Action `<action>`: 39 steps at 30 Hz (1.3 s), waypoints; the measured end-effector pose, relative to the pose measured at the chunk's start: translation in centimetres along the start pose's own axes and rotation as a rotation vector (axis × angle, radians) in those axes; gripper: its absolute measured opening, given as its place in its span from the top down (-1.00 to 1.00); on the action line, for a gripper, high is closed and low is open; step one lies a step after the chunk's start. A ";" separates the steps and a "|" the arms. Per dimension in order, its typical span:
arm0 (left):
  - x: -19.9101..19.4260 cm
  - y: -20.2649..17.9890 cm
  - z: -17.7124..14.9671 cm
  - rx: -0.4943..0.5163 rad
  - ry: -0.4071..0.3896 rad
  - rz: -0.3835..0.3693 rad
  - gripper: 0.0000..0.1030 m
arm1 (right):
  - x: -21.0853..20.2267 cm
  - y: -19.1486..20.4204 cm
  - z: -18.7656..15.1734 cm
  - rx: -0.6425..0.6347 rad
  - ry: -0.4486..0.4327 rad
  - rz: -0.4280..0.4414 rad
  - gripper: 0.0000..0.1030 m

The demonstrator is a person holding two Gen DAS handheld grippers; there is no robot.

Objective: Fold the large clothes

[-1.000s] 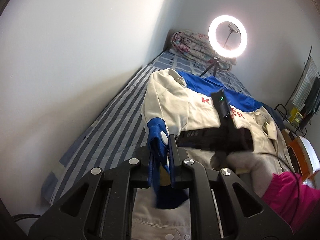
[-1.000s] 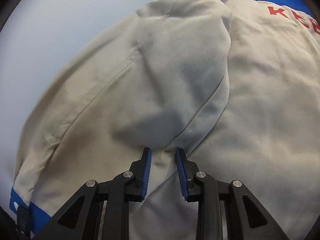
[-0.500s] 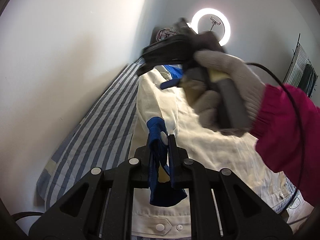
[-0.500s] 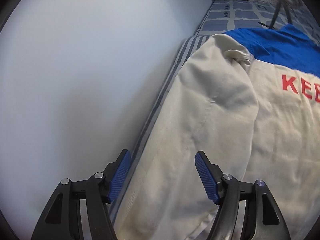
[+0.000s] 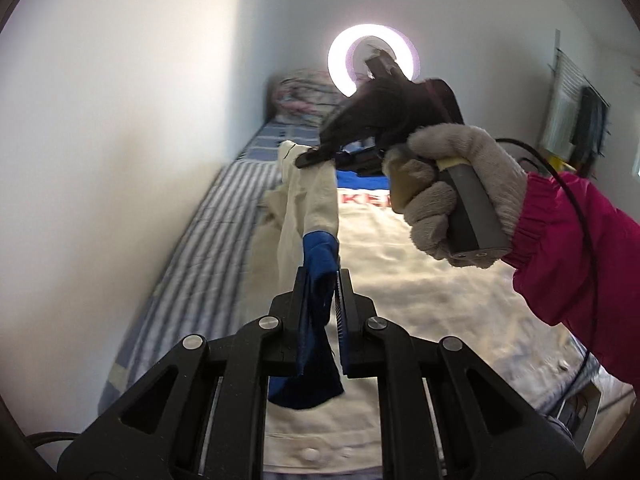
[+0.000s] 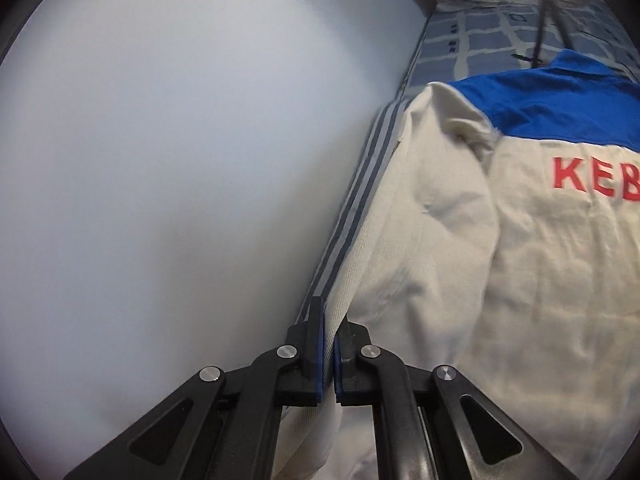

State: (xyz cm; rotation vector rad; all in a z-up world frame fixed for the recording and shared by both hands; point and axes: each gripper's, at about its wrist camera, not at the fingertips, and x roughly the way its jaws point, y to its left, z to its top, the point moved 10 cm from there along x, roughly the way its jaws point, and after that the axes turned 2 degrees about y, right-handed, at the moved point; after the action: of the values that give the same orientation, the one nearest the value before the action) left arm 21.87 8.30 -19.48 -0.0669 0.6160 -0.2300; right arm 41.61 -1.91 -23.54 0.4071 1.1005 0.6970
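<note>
1. The cream jacket (image 5: 404,280) with blue yoke and red lettering is lying spread back-up on the striped bed (image 5: 200,240), close along the white wall (image 6: 160,160).
2. The left gripper (image 5: 320,280) is gripping the blue cuff (image 5: 318,248) of the near sleeve (image 5: 316,200); jaws clamped on it, cuff end hanging out behind them.
3. The right gripper (image 6: 330,320) has just been closing its jaws, and cream sleeve cloth is sitting between them in the right wrist view; jaws pinching that fabric up near the shoulder.
4. In the left wrist view the right gripper (image 5: 308,158) is showing in a gloved hand (image 5: 452,188) with a pink sleeve (image 5: 580,264), holding the sleeve top clear of the jacket body.
5. Progress: early. One sleeve is being lifted at both ends, probably for folding across the back; no fold is laid down yet. The other sleeve and body folds are waiting.
6. Hidden: the far sleeve and the jacket's right side are cut off; the hem is partly behind the left gripper; lettering is only partly readable. A ring light (image 5: 374,60) is glaring, blurring the bedding pile (image 5: 300,92) behind.
</note>
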 end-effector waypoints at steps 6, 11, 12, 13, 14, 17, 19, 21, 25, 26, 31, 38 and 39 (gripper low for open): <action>0.3 -7.1 -4.0 0.077 0.120 -0.159 0.80 | -4.4 -9.5 -3.9 0.193 -0.043 0.006 0.99; -0.2 -6.7 -5.6 -0.020 0.176 -0.207 0.60 | -4.8 -16.8 -7.4 0.319 -0.012 -0.051 0.93; -0.1 -5.6 -5.9 -0.054 0.186 -0.202 0.33 | -4.7 -17.8 -8.0 0.326 0.004 -0.083 0.90; 0.1 -4.3 -6.2 -0.097 0.196 -0.189 0.21 | -4.7 -18.7 -8.6 0.328 0.017 -0.114 0.88; 0.5 -3.2 -6.3 -0.143 0.210 -0.182 0.21 | -4.7 -19.4 -9.3 0.326 0.030 -0.144 0.74; 2.0 -1.1 -7.7 -0.286 0.278 -0.193 0.21 | -4.7 -20.3 -11.0 0.298 0.067 -0.173 0.45; 3.5 -0.3 -8.8 -0.380 0.319 -0.223 0.21 | -4.7 -20.8 -12.3 0.279 0.093 -0.179 0.26; 4.6 0.2 -9.6 -0.441 0.342 -0.230 0.21 | -5.1 -20.4 -13.7 0.266 0.107 -0.159 0.23; 7.0 -0.8 -11.3 -0.513 0.402 -0.281 0.20 | -5.6 -19.4 -16.2 0.229 0.140 -0.125 0.22; 7.6 -1.2 -11.7 -0.525 0.417 -0.286 0.20 | -6.1 -18.8 -17.0 0.221 0.147 -0.117 0.22; 10.6 -2.7 -13.3 -0.606 0.484 -0.310 -0.03 | -5.9 -17.8 -18.8 0.190 0.175 -0.102 0.22; 13.6 -3.9 -14.4 -0.663 0.528 -0.318 0.85 | -4.4 -17.6 -20.3 0.176 0.222 -0.093 0.53; 13.8 -4.0 -14.3 -0.661 0.525 -0.311 0.88 | -4.4 -17.4 -20.4 0.174 0.231 -0.086 0.68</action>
State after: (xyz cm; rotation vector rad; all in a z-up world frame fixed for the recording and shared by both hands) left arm 23.68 1.31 -38.42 -0.7624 1.1889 -0.3407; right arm 27.22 -18.22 -39.82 0.4320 1.3959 0.5837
